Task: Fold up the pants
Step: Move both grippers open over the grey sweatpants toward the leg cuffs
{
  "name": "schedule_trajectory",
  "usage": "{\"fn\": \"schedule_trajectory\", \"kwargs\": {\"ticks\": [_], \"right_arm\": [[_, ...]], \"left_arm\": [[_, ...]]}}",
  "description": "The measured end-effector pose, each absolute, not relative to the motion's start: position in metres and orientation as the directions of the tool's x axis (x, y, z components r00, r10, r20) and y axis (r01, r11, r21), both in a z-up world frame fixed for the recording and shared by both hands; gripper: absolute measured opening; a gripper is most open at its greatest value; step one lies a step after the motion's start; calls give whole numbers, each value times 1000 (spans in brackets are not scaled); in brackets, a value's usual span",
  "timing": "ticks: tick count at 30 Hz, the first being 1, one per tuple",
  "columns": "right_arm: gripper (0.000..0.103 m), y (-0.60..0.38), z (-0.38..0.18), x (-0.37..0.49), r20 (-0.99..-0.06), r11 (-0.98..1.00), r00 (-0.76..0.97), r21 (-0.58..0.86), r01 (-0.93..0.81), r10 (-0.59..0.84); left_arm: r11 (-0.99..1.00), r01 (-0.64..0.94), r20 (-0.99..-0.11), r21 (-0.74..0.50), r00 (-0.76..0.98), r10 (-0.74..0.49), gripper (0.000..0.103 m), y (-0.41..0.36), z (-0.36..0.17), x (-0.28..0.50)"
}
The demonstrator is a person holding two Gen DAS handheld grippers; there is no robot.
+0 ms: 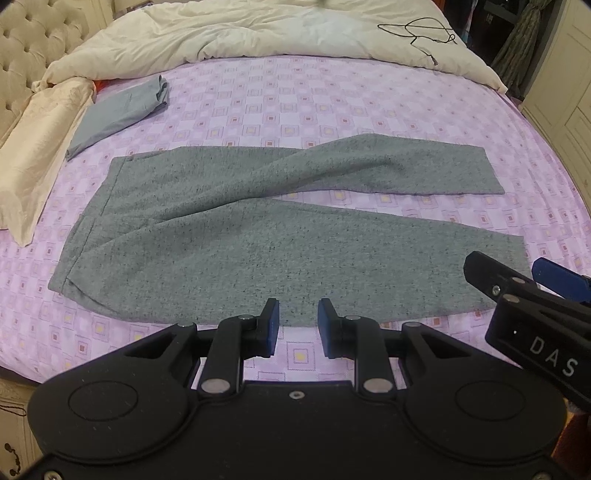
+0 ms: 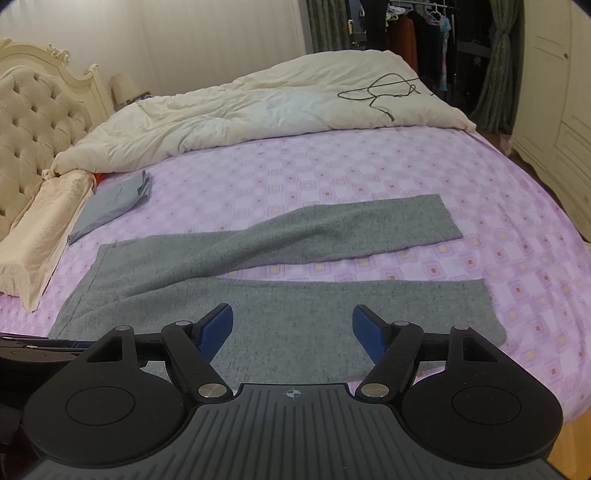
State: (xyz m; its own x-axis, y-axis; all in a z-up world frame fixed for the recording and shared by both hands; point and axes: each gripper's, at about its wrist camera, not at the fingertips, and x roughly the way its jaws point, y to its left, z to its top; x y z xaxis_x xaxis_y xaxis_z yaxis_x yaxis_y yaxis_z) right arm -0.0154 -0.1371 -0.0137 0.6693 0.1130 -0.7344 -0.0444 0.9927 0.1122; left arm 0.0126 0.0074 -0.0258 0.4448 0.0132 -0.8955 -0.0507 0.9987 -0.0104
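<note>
The pants [image 1: 258, 236] are spread flat on the purple sheet [image 1: 295, 99], waistband to the left and both legs running right. The legs are parted, with a strip of sheet showing between them, and the far leg [image 2: 369, 225] is slightly twisted near the crotch. No fold has been made, so the task is judged to be at its start.

The left gripper [image 1: 297, 325] is held just above the near edge, parted a little and empty. The right gripper [image 2: 291, 328] is spread wide over the near leg [image 2: 332, 306], nothing held.

Next, one leg would probably be laid over the other, which calls for grasps at hem and waistband.

A folded blue garment [image 1: 118, 114], pillow [image 1: 40, 147] and duvet [image 1: 258, 33] lie beyond.
</note>
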Motion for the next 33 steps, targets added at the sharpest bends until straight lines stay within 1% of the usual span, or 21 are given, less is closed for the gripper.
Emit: {"fn": "schedule_trajectory", "kwargs": {"ticks": [9, 21, 25, 30, 33], "right_arm": [[70, -132, -27, 17, -772, 996, 629, 89, -27, 86], [70, -127, -41, 64, -798, 997, 602, 64, 51, 21], [69, -133, -44, 76, -801, 994, 599, 79, 78, 17], [54, -161, -56, 96, -809, 986, 588, 81, 143, -19], [53, -193, -64, 108, -798, 976, 599, 76, 206, -64]], "left_arm": [[999, -20, -916, -25, 400, -15, 33, 10, -43, 50], [995, 87, -929, -38, 364, -68, 33, 11, -57, 106], [993, 115, -936, -32, 346, -70, 33, 6, -64, 119], [993, 111, -942, -28, 331, -63, 33, 1, -70, 132], [995, 98, -942, -14, 333, -46, 33, -2, -74, 140]]}}
